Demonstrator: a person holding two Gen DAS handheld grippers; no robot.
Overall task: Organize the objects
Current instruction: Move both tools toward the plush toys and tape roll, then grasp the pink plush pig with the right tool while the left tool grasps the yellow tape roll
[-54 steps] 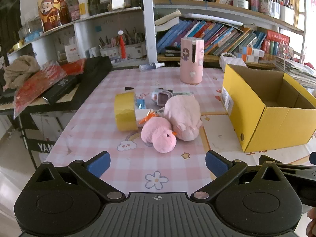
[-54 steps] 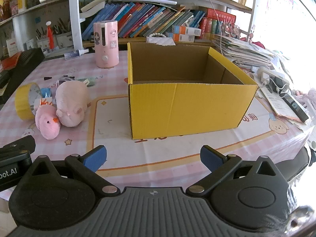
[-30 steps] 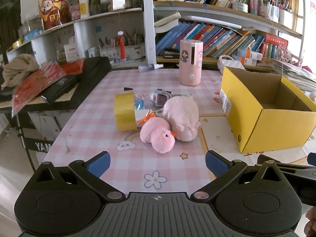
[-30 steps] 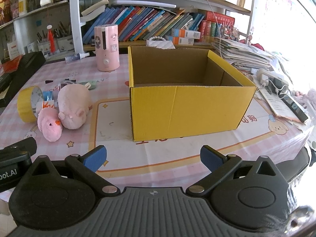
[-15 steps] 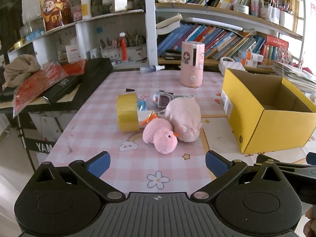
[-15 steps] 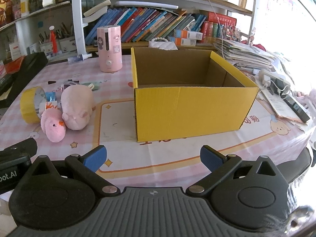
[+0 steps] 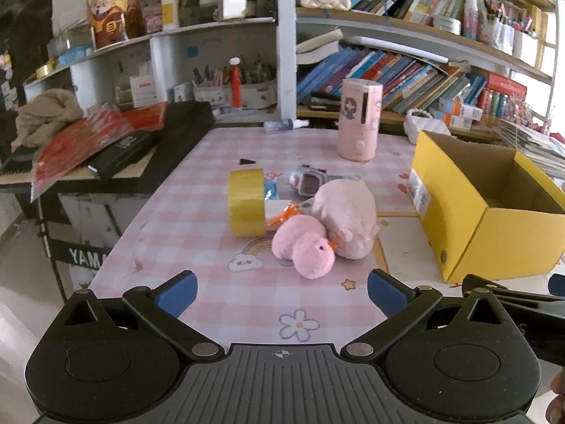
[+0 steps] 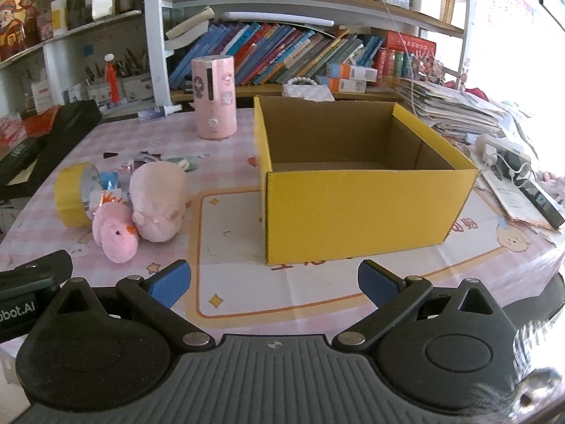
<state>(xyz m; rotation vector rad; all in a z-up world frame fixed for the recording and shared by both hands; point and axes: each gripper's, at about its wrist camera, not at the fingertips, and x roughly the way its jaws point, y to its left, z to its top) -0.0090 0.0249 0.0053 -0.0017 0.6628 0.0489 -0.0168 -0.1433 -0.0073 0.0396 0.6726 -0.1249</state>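
Yellow box (image 8: 356, 208) beyond wide-spread right claw (image 8: 271, 281)

A: Left gripper (image 7: 282, 291)?
B: Held low and level, jaws spread wide, nothing between the blue pads (image 7: 178, 291). Its black body also shows at the left edge of the right wrist view.

A: Right gripper (image 8: 274, 282)?
B: Likewise level, jaws wide apart, blue fingertips (image 8: 378, 281) bare. A fingertip of the person's hand (image 7: 556, 401) shows at the left view's lower right corner.

Bare counter (image 8: 229, 226) lies between the plush toys (image 8: 155, 196) and the yellow box (image 8: 356, 212); the near edge is unobstructed.
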